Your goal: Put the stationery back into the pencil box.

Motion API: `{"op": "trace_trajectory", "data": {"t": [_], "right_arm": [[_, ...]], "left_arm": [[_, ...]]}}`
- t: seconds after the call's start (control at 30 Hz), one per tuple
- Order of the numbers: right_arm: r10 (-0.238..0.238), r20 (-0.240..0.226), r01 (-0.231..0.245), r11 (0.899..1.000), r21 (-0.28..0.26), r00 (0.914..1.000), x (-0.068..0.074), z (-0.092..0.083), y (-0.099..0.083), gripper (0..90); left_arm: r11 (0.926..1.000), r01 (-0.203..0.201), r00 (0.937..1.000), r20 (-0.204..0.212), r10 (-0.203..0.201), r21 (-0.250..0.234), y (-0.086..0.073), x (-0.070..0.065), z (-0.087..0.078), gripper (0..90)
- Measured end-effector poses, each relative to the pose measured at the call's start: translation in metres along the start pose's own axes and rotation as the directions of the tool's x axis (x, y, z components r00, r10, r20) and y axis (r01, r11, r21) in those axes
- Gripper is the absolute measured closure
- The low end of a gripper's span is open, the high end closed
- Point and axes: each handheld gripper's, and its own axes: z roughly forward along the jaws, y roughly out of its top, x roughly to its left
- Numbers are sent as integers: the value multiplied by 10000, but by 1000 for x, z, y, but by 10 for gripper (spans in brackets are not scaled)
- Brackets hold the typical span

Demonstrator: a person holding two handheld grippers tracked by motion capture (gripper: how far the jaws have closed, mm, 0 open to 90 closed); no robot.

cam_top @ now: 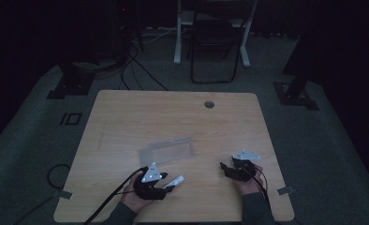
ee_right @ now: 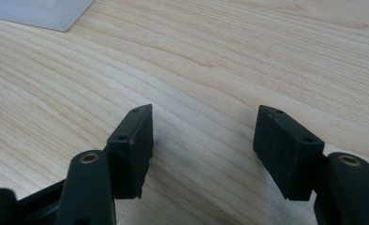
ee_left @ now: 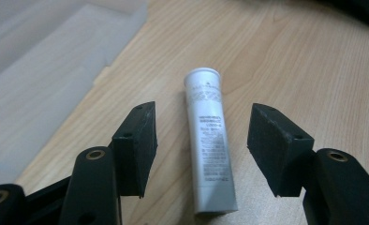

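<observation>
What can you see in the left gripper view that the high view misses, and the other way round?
The left gripper view alone shows the print on the white tube and the gap between it and each pad: the jaws stand open around it. The high view alone shows the right gripper, the whole table and a chair beyond. Both show the tube lying on the wood and the clear tray nearby.

Both hands come in from the bottom edge. The left tool sits low with its jaws apart, not pressing on anything. The right tool has its jaws wide apart, holding nothing.
</observation>
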Motion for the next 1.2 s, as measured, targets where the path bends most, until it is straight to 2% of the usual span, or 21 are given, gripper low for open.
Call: {"op": "trace_trajectory", "data": {"t": [0.53,0.8,0.87,1.0,1.2], "right_arm": [[-20,-16,20,10000,1,10000,0,0,0,377],[-28,-28,28,10000,0,10000,0,0,0,377],[-31,-29,31,10000,-1,10000,0,0,0,376],[-31,-27,31,10000,0,10000,0,0,0,377],[-30,-32,30,10000,-2,10000,0,0,0,376]], "left_arm": [[9977,-304,9991,-264,321,602,-5,-4,11,467],[9962,-238,9996,-103,248,842,-6,-2,15,498],[9960,-232,9997,-19,234,862,-6,-2,14,542],[9956,-272,9995,-129,285,896,-6,-2,14,582],[9939,-499,9980,-325,533,985,-6,-3,14,594]]}}
